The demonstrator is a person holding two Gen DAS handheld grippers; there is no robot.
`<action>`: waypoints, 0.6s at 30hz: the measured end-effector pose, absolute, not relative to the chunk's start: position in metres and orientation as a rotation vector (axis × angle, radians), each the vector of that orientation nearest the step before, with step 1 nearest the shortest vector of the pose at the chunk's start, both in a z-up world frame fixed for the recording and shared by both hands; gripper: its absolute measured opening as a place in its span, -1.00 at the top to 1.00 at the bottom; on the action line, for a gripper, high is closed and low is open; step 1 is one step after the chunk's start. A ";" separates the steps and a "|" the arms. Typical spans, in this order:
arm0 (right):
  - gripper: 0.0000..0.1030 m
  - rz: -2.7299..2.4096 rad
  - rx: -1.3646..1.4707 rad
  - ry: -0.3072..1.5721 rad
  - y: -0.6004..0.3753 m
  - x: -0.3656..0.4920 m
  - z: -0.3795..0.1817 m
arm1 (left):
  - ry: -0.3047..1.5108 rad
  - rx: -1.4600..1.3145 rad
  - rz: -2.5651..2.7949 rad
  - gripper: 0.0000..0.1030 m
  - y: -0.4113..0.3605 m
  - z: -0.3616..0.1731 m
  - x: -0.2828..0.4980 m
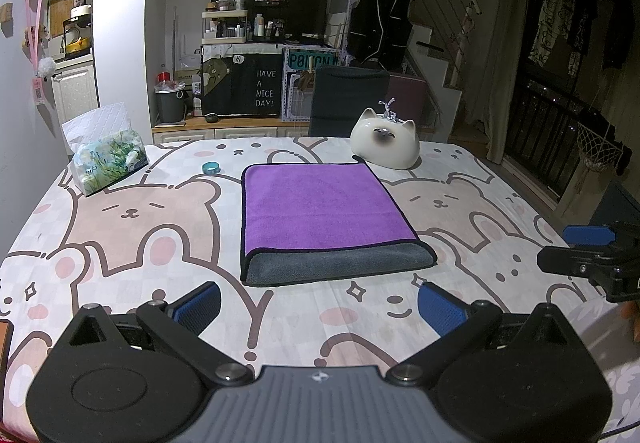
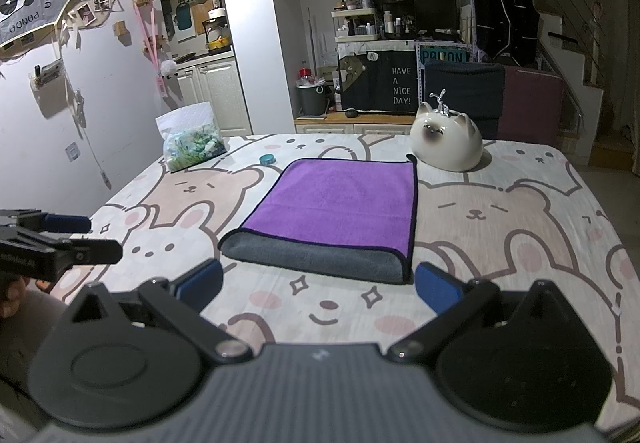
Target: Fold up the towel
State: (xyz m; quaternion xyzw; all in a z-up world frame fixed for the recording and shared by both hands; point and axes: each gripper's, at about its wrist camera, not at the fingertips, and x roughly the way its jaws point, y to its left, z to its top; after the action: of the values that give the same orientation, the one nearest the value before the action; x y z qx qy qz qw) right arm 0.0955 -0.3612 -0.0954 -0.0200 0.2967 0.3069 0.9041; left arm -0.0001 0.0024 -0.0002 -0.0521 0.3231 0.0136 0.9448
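Note:
A towel (image 1: 320, 211), purple on top and grey underneath, lies flat and folded on the bear-print table, its grey fold facing me. It also shows in the right wrist view (image 2: 340, 203). My left gripper (image 1: 318, 309) is open and empty, a little short of the towel's near edge. My right gripper (image 2: 318, 289) is open and empty, also just short of the near edge. The right gripper shows at the right edge of the left wrist view (image 1: 576, 247); the left gripper shows at the left edge of the right wrist view (image 2: 80, 239).
A white ceramic cat (image 1: 386, 141) stands at the towel's far right corner. A tissue pack (image 1: 106, 159) and a small teal ring (image 1: 211, 167) lie at the far left. The table (image 1: 120, 235) ends at a chair (image 1: 348, 99) behind.

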 end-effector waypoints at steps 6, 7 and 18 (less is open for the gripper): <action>-0.99 0.634 -0.041 0.613 -0.361 0.095 -0.095 | 0.658 -0.106 0.027 -1.00 0.002 0.000 0.000; -0.99 0.634 -0.041 0.614 -0.361 0.096 -0.095 | 0.658 -0.106 0.028 -1.00 0.003 0.000 0.000; -0.99 0.634 -0.042 0.615 -0.362 0.096 -0.098 | 0.658 -0.105 0.039 -1.00 -0.004 0.002 0.002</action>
State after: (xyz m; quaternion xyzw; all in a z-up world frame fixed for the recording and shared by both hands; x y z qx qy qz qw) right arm 0.0960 -0.3619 -0.0975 -0.0201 0.2975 0.3069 0.9038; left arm 0.0018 -0.0040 0.0021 -0.0513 0.3231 0.0191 0.9448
